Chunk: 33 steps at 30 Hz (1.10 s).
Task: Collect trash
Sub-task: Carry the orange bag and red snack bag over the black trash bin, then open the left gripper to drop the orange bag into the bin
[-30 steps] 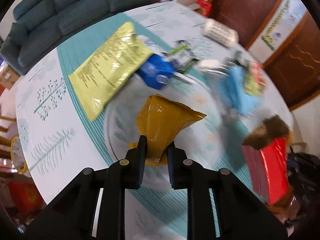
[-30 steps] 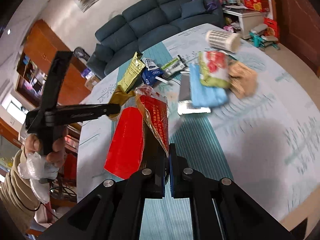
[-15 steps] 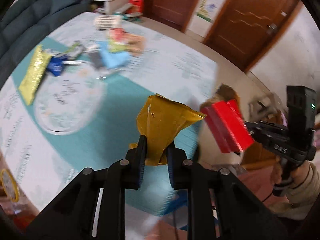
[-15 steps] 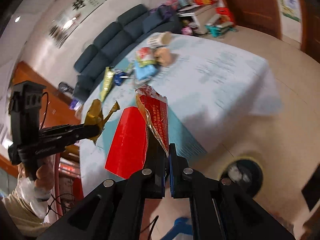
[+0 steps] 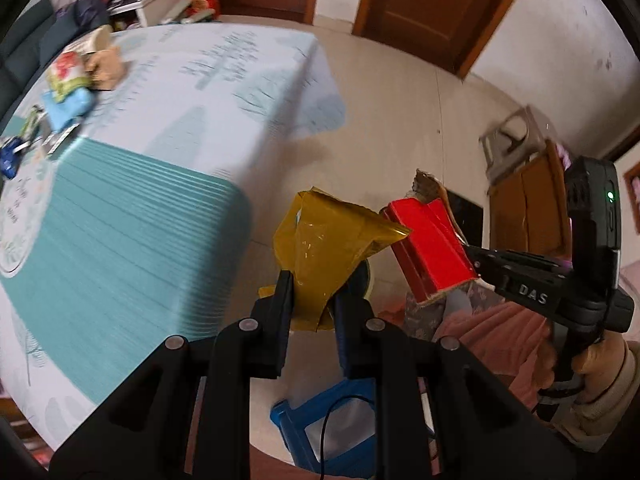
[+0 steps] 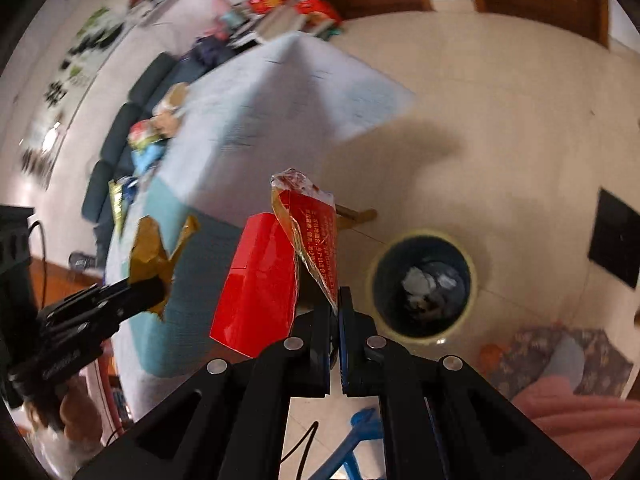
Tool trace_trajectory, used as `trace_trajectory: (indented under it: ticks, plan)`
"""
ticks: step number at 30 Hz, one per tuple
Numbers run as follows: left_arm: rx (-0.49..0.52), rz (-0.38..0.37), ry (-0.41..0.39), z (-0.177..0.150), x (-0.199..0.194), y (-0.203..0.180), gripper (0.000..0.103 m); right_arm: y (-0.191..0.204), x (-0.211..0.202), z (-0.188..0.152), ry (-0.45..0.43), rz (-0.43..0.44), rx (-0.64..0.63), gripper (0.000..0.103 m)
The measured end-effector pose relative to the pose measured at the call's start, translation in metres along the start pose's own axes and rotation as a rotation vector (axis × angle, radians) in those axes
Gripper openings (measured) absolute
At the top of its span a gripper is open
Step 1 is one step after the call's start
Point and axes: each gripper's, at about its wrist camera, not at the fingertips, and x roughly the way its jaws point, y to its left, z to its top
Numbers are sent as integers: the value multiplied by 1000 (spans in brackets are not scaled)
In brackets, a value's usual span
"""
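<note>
The gold wrapper (image 5: 328,252) is clamped by the left gripper (image 5: 312,300), hiding the bin (image 6: 424,284) at 12 o'clock; the red packet (image 6: 260,284) is pinched by the right gripper (image 6: 335,312).

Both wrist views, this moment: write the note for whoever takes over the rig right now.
Left gripper: jaws shut on a crumpled gold wrapper, held off the table's edge, over the floor.
Right gripper: jaws shut on the clear film of a red packet.
Trash bin stands on the floor just right of the right gripper, some rubbish already inside.
Done: two pieces picked up and carried off the table.
Left: drop both in the bin, then fetch the wrappers still at the table's far end.
</note>
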Motion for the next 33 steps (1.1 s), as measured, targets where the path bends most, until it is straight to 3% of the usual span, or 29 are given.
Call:
trace_trajectory:
  ticks: [9,20,33]
  plan:
    - [49,44,136,-6,79,-39,16,-78,48,-17,74,-49,156,3]
    - [19,84,263,6,178,-39,16,-111,117,-3,126,-127,241,3]
    - [-20,81,356,17,262,-30,17,-133,158,12,168,-153,281,3]
